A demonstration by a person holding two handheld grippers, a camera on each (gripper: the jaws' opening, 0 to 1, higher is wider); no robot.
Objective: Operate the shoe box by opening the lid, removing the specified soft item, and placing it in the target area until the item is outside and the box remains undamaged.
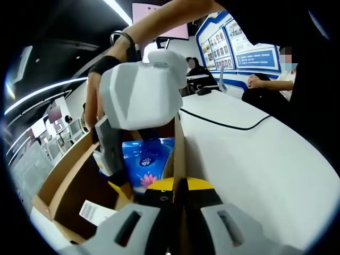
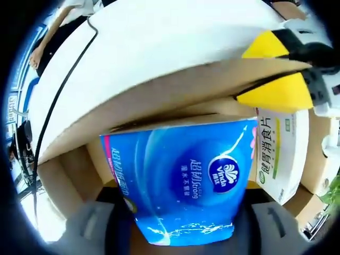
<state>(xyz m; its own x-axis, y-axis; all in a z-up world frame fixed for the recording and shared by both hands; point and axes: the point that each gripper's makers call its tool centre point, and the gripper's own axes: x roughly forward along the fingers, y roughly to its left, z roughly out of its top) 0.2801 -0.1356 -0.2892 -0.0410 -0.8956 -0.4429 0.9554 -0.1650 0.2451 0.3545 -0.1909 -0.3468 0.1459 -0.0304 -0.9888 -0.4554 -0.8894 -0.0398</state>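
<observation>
Nearest in the right gripper view, the right gripper (image 2: 183,234) is closing its jaws on the blue tissue pack (image 2: 183,180), which is sitting low inside the open shoe box (image 2: 69,175), not yet out. Just beside the pack, a white and green carton (image 2: 281,159) is standing in the same box. Beyond the pack, the left gripper (image 2: 276,69) with yellow fingertips (image 2: 276,93) is pinching the box's upright cardboard wall (image 1: 179,154), jaws narrow on it, holding the box steady. In the left gripper view the right gripper is reaching down into the box over the pack. Farther from the box, a white table (image 1: 255,154) is spreading away, with a black cable (image 1: 223,123) lying across it.

The soft pack could squash and slide from the jaws if lifted quickly. It could also snag the pinched wall or drag the carton, tearing the cardboard.
</observation>
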